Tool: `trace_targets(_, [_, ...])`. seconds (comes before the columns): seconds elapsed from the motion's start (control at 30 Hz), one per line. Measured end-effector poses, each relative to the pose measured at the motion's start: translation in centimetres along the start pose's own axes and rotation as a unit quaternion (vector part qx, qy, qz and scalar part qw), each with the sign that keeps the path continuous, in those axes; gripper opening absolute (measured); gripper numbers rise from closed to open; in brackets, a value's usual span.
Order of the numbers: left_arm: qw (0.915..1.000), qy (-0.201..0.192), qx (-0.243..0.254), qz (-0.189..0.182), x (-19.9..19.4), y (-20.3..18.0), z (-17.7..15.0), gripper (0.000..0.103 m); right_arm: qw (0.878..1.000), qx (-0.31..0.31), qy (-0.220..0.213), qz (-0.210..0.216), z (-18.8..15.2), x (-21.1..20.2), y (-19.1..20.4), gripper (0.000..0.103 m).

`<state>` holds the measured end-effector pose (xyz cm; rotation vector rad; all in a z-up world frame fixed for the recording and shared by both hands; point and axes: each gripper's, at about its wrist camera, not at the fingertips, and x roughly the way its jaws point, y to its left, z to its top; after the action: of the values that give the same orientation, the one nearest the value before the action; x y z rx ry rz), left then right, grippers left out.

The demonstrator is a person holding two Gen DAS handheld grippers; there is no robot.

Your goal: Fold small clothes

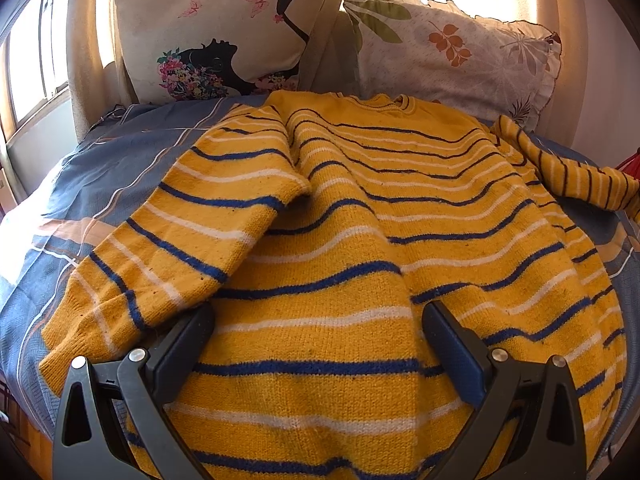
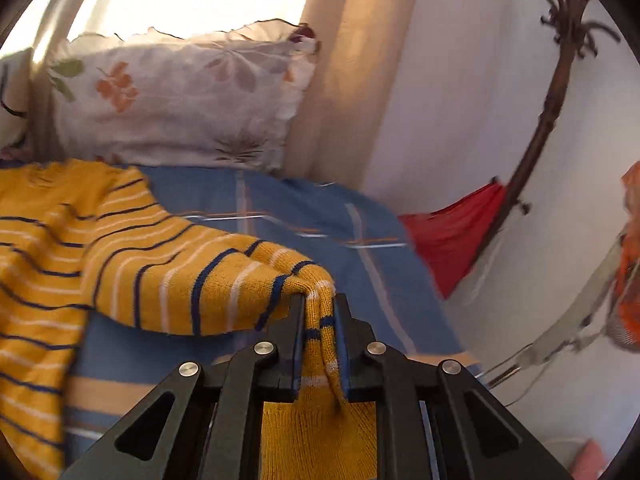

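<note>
Yellow knitted sweater with blue and white stripes [image 1: 360, 208] spread on blue patterned bed sheet [image 1: 120, 160]. Right sleeve [image 2: 224, 280] clamped in right gripper [image 2: 319, 308] jaws. Left gripper [image 1: 318, 320] jaws wide open over near hem, nothing held. Sleeve fold judged in hand; next, sleeve to be carried left across body.

A striped sweater [image 1: 360, 220] is spread on the bed [image 1: 100, 176]. The left gripper [image 1: 320, 320] is held open above its hem.

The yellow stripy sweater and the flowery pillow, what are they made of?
The sweater looks like knitted wool or acrylic yarn: fuzzy, matte, with visible knit rows and ribbed cuffs. The flowery pillow looks like thin woven cotton, smooth and matte, with a printed leaf pattern and a frilly edge.
</note>
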<state>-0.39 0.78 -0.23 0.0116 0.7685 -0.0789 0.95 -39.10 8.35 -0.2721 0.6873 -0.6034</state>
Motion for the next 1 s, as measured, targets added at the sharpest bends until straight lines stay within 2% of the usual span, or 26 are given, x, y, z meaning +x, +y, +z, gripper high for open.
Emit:
trace_targets(0.03, [1.0000, 0.004, 0.001, -0.002, 0.0, 0.0, 0.1, 0.103, 0.999, -0.008, 0.013, -0.036, 0.1, 1.9, -0.2, 0.018])
trace_targets(0.07, [0.9999, 0.011, 0.002, -0.007, -0.1, 0.1, 0.2, 0.103, 0.998, -0.010, 0.041, -0.054, 0.1, 3.8, -0.5, 0.018])
trace_targets(0.1, [0.9997, 0.020, 0.002, -0.014, -0.3, 0.2, 0.3, 0.103, 0.996, -0.001, 0.073, -0.049, 0.0, 5.2, -1.0, 0.019])
trace_targets(0.13, [0.9993, 0.027, -0.002, -0.027, -0.6, 0.5, 0.5, 0.103, 0.996, 0.020, 0.087, -0.025, 0.0, 5.6, -1.5, 0.019])
trace_targets(0.17, [0.9985, 0.031, -0.013, -0.044, -1.2, 1.1, 0.7, 0.103, 0.995, 0.045, 0.084, 0.004, -0.1, 5.1, -2.0, 0.023])
trace_targets(0.23, [0.9963, 0.030, -0.039, -0.070, -2.4, 2.6, 1.1, 0.103, 0.995, 0.068, 0.064, 0.039, -0.4, 3.2, -2.3, 0.073])
trace_targets(0.27, [0.9954, 0.025, -0.052, -0.076, -3.1, 3.7, 1.4, 0.103, 0.995, 0.071, 0.049, 0.051, -0.5, 2.0, -2.1, 0.079])
trace_targets(0.33, [0.9946, 0.007, -0.078, -0.068, -4.5, 6.4, 1.9, 0.103, 0.994, 0.068, 0.020, 0.082, -0.9, -0.7, -1.4, 0.080])
trace_targets(0.43, [0.9932, -0.010, -0.116, -0.011, -5.4, 11.4, 2.4, 0.103, 0.989, 0.065, -0.003, 0.132, -1.6, -3.9, 0.0, 0.081])
trace_targets(0.5, [0.9888, 0.001, -0.146, 0.029, -4.9, 14.8, 2.3, 0.103, 0.982, 0.076, -0.007, 0.171, -1.9, -5.2, 0.9, 0.083])
trace_targets(0.6, [0.9832, 0.025, -0.179, 0.022, -3.8, 18.4, 2.0, 0.103, 0.973, 0.089, -0.002, 0.212, -2.5, -6.3, 2.4, 0.083])
trace_targets(0.67, [0.9839, 0.040, -0.172, 0.030, -2.8, 19.1, 1.9, 0.103, 0.971, 0.087, -0.003, 0.222, -2.8, -7.0, 3.5, 0.083])
trace_targets(0.73, [0.9858, 0.051, -0.159, 0.010, -2.2, 18.7, 1.9, 0.099, 0.970, 0.081, -0.002, 0.231, -3.0, -7.5, 4.5, 0.083])
trace_targets(0.83, [0.9837, 0.071, -0.153, -0.063, -1.2, 16.8, 2.3, 0.081, 0.968, 0.072, 0.001, 0.239, -3.0, -7.8, 5.8, 0.083])
trace_targets(0.87, [0.9820, 0.086, -0.148, -0.080, -0.5, 16.0, 2.3, 0.064, 0.968, 0.070, 0.002, 0.241, -3.1, -7.8, 6.0, 0.083])
trace_targets(0.93, [0.9895, 0.082, -0.113, -0.035, -0.3, 14.7, 2.7, 0.029, 0.966, 0.073, 0.007, 0.247, -3.1, -7.8, 6.3, 0.083])
trace_targets(0.97, [0.9893, 0.091, -0.107, -0.039, 0.0, 14.6, 2.9, 0.010, 0.965, 0.077, 0.010, 0.250, -3.2, -7.8, 6.4, 0.083])
trace_targets(1.0, [0.9869, 0.093, -0.122, -0.049, 0.0, 15.2, 3.1, 0.010, 0.964, 0.081, 0.012, 0.253, -3.2, -7.7, 6.4, 0.083])
